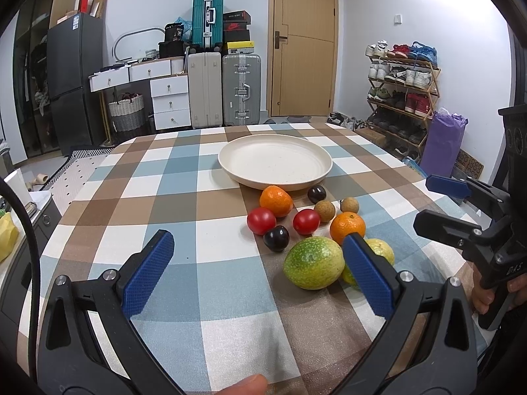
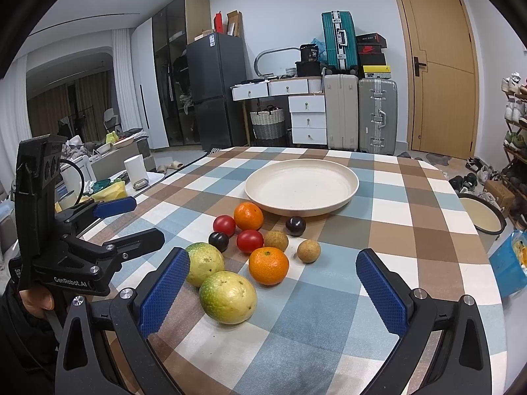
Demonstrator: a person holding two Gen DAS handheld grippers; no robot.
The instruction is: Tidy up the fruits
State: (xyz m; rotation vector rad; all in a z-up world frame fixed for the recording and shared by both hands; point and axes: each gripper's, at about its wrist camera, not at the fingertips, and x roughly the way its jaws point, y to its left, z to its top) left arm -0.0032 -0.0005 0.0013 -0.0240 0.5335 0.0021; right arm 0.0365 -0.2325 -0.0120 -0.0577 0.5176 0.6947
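Note:
A cream plate (image 1: pixel 275 177) (image 2: pixel 301 205) sits bare on the checked tablecloth. In front of it lies a cluster of fruit: two oranges (image 1: pixel 276 200) (image 2: pixel 268 265), two red tomatoes (image 1: pixel 261 220) (image 2: pixel 249 241), two dark plums (image 1: pixel 276 238) (image 2: pixel 295 225), two brown longans (image 1: pixel 324 211) (image 2: pixel 308 250) and two green-yellow passion fruits (image 1: pixel 313 262) (image 2: pixel 228 297). My left gripper (image 1: pixel 260 276) is open, low over the cloth, its right finger in front of the near fruit. My right gripper (image 2: pixel 273 291) is open too, with one passion fruit and an orange between its fingers' lines. Neither holds anything.
The table's far edge lies behind the plate. Beyond it stand suitcases (image 1: pixel 224 92), white drawers (image 1: pixel 169 102), a fridge (image 1: pixel 70 82), a door and a shoe rack (image 1: pixel 403 92). A blue tub (image 2: pixel 509 263) and a round pan (image 2: pixel 482 219) sit off the table's right side.

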